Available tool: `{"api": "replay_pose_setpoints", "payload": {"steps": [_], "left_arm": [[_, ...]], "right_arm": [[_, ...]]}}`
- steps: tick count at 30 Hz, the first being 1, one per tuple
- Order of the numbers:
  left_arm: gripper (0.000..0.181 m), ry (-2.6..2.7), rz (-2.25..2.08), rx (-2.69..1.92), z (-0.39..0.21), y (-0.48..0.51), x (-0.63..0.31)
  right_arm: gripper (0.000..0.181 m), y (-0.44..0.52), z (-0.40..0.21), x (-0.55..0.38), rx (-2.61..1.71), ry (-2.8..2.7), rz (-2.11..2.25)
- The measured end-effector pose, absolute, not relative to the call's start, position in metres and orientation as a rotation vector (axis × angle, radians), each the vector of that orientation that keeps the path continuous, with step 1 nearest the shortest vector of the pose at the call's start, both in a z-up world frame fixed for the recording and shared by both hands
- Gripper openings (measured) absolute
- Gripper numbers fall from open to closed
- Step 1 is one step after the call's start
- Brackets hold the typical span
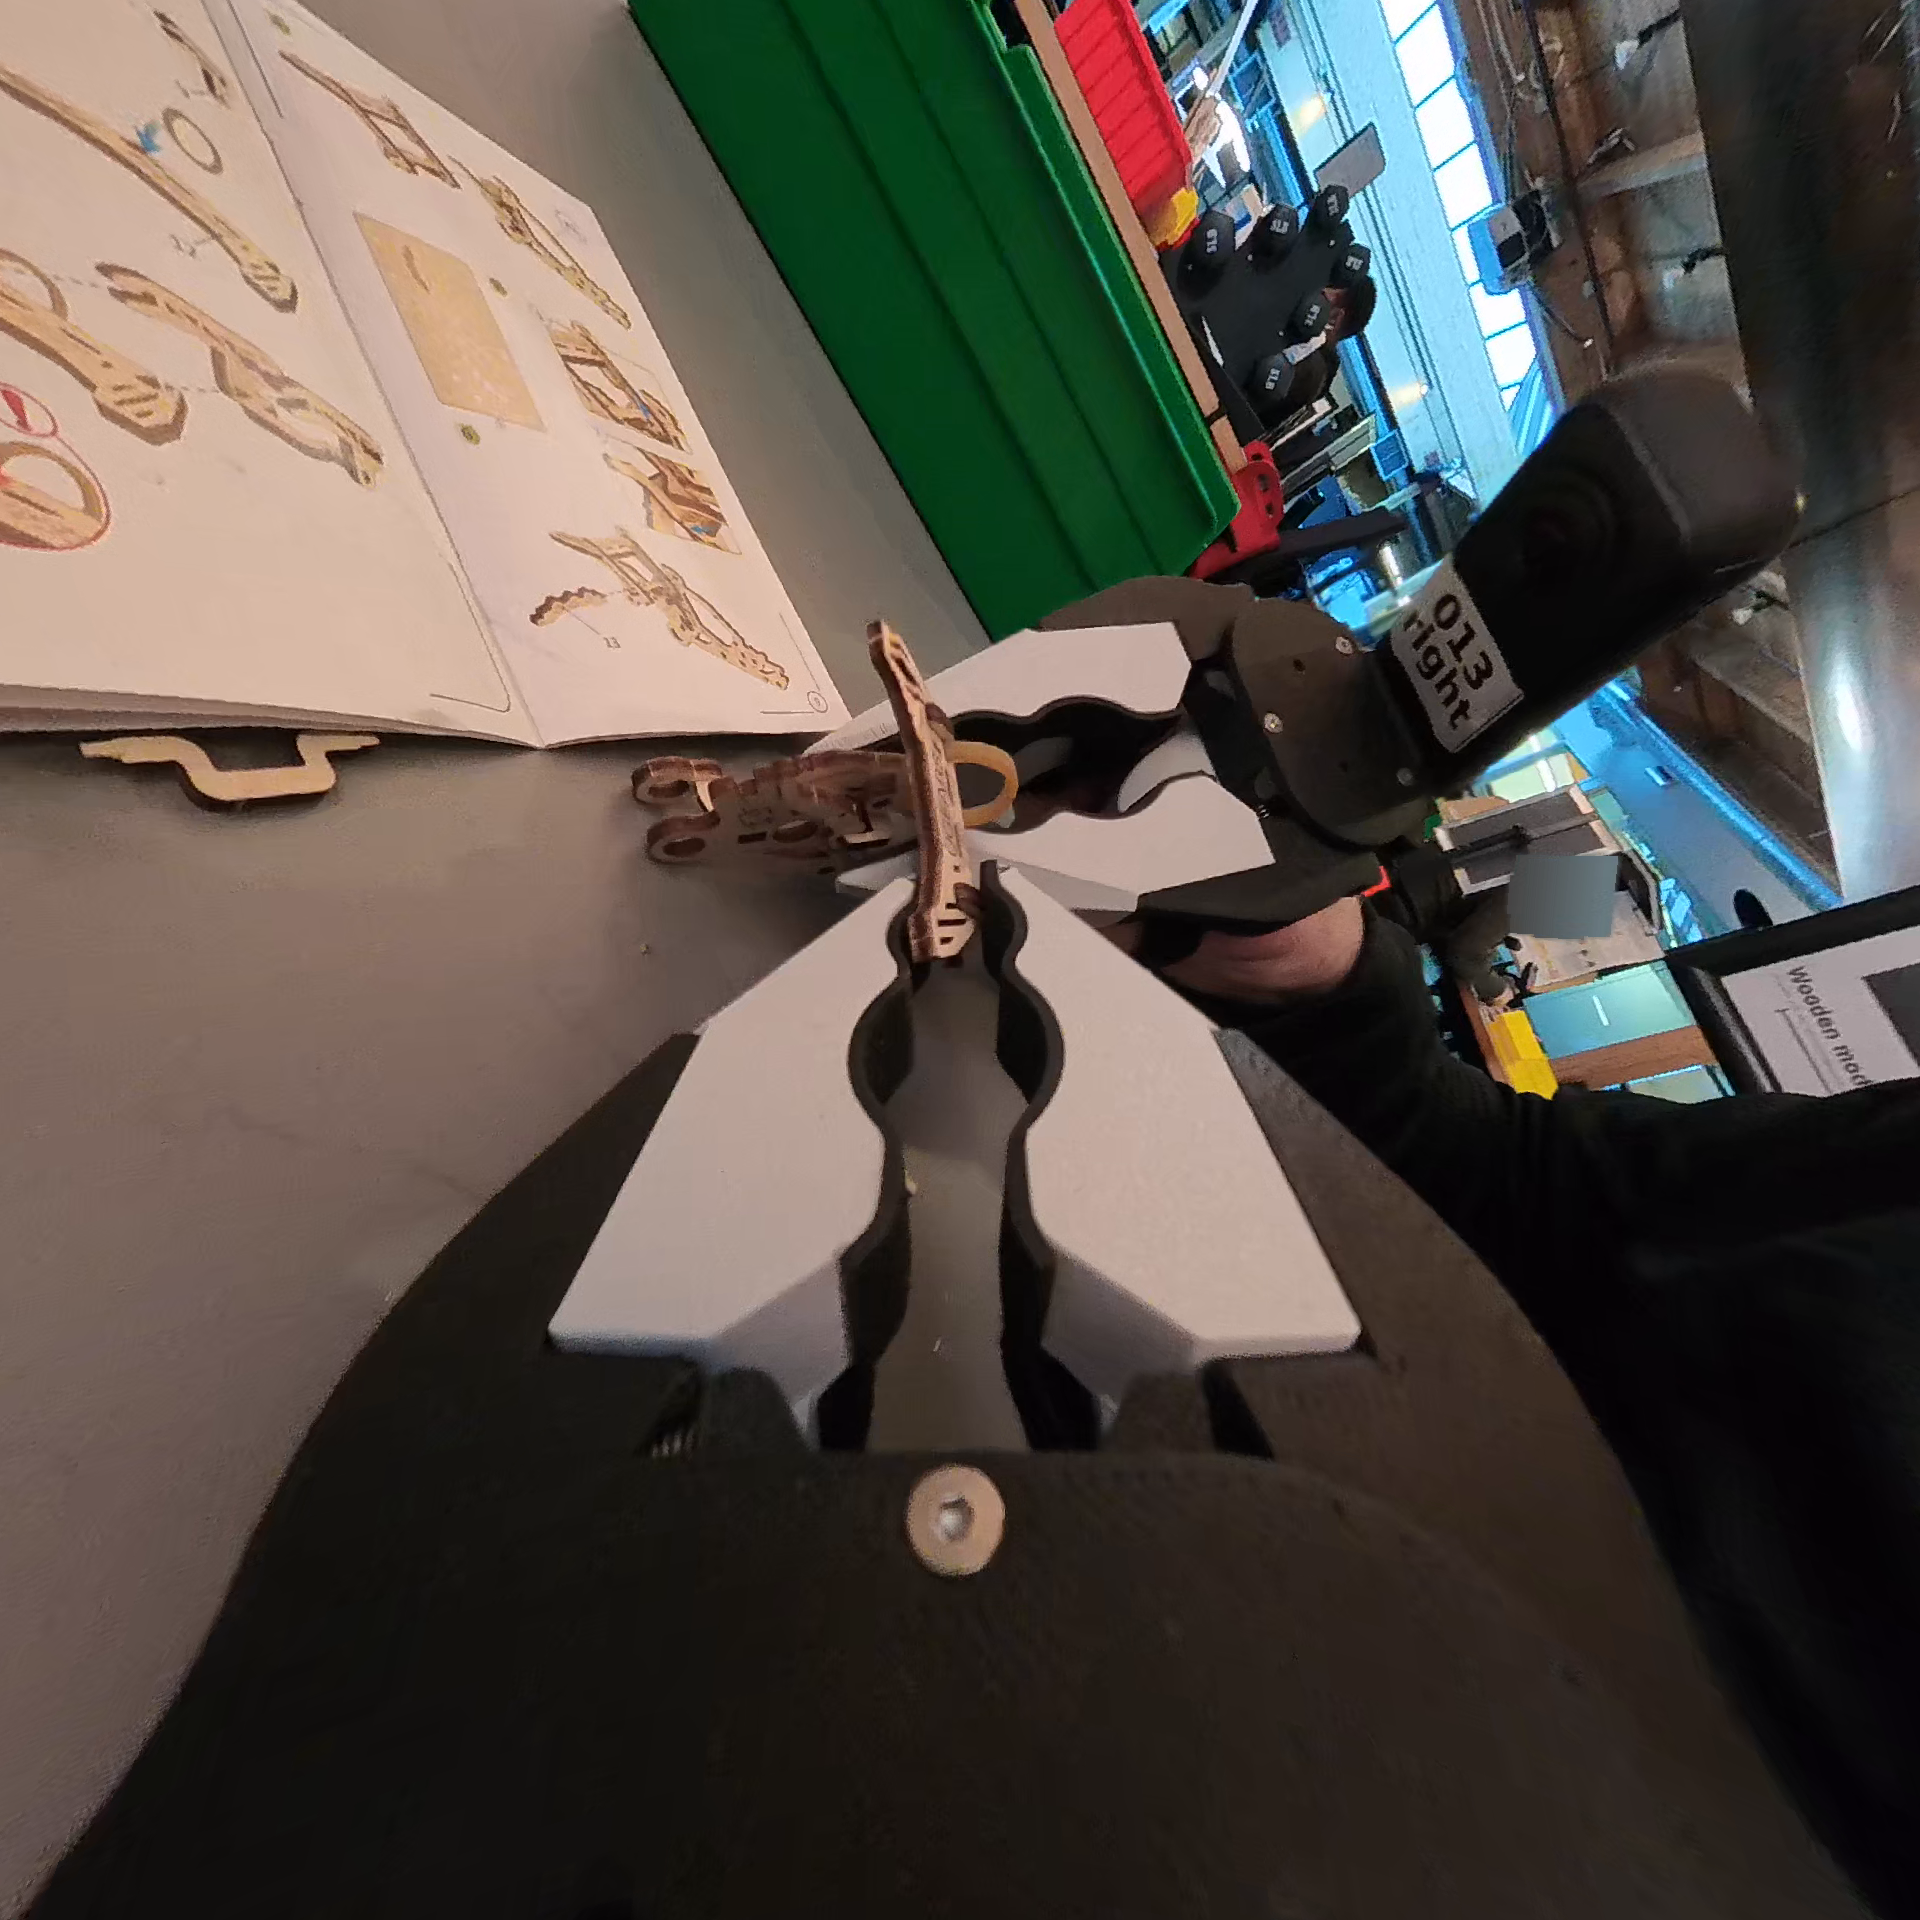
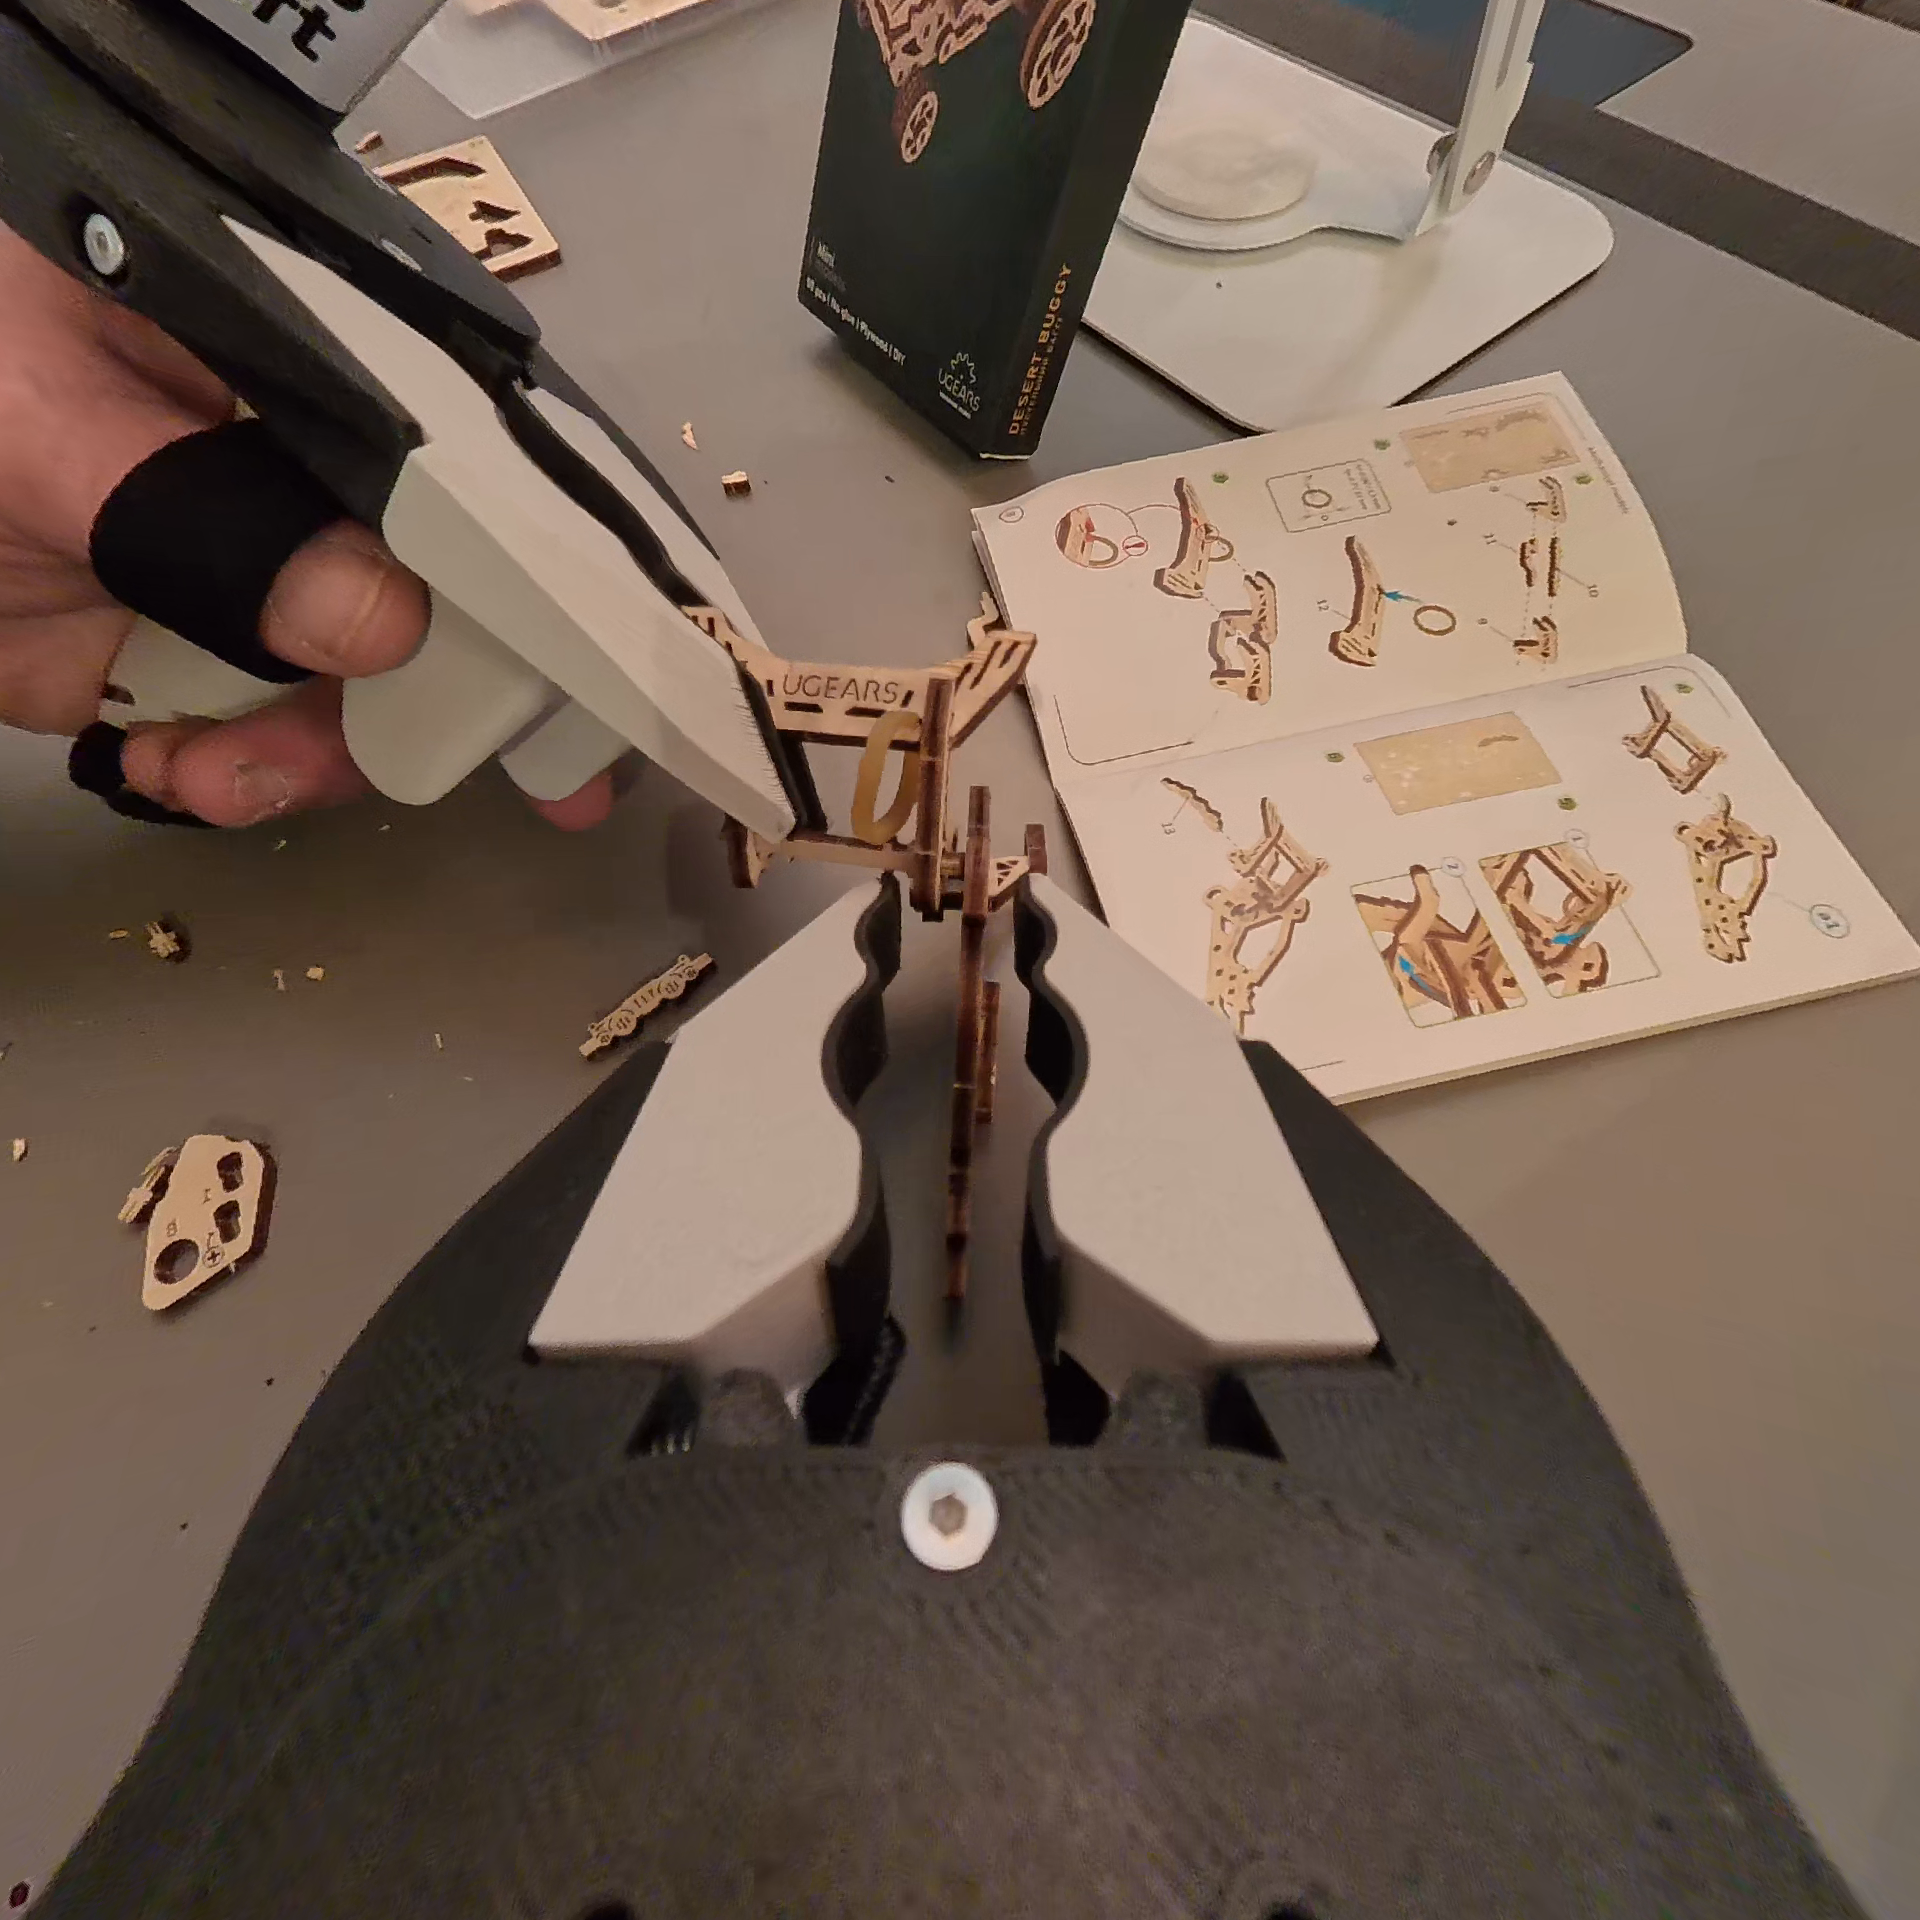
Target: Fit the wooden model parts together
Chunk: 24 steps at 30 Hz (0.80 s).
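Your left gripper is clamped on a flat wooden strip, fingertips pinching its lower end so the strip stands up out of the jaws. From the right wrist view the same left gripper comes in from upper left and grips the end of the wooden frame, the bar-shaped piece with lettering on it. Your hand wraps the handle, with black finger sleeves on. Your right gripper has a thin dark-edged wooden part standing edgewise between its fingers; the jaws show a gap on both sides of it, so I cannot tell if they actually grip it. In the left wrist view the right gripper lies across the model, jaws around the wood, contact unclear. The model sits at the table centre, between both grippers, with a rubber band looped on it. The open booklet lies just right of the model. A dark box stands behind it, and a white stand base is further right. Loose parts are on the table left: a rounded plate, a small strip, a punched sheet and wood crumbs. In the left wrist view a hooked piece lies beside the booklet, with green bins behind.
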State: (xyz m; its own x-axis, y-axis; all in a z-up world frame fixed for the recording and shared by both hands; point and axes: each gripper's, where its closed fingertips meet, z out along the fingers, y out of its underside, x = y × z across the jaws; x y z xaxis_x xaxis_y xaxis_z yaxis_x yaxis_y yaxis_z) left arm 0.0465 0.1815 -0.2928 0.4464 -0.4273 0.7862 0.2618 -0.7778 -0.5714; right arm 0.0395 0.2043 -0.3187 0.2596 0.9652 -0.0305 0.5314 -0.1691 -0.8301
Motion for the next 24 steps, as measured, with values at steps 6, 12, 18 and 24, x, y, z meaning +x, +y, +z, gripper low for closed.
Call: {"api": "replay_pose_setpoints", "payload": {"steps": [6,12,18,24], "left_arm": [[0.006,0.089,-1.423,-2.052,-0.2917,0.1793,0.0503],[0.006,0.028,-1.436,-2.053,-0.2952,0.1813,0.0482],[0.006,0.029,-1.432,-2.056,-0.2942,0.1819,0.0481],[0.006,-0.004,-1.467,-2.050,-0.2945,0.1823,0.0488]], "right_arm": [[0.027,0.1994,-0.3173,0.0393,-1.787,-1.389,0.782],[0.026,0.1975,-0.3174,0.0395,-1.783,-1.400,0.793],[0.022,0.1978,-0.3152,0.0387,-1.776,-1.392,0.808],[0.023,0.1979,-0.3178,0.0382,-1.771,-1.413,0.781]]}}
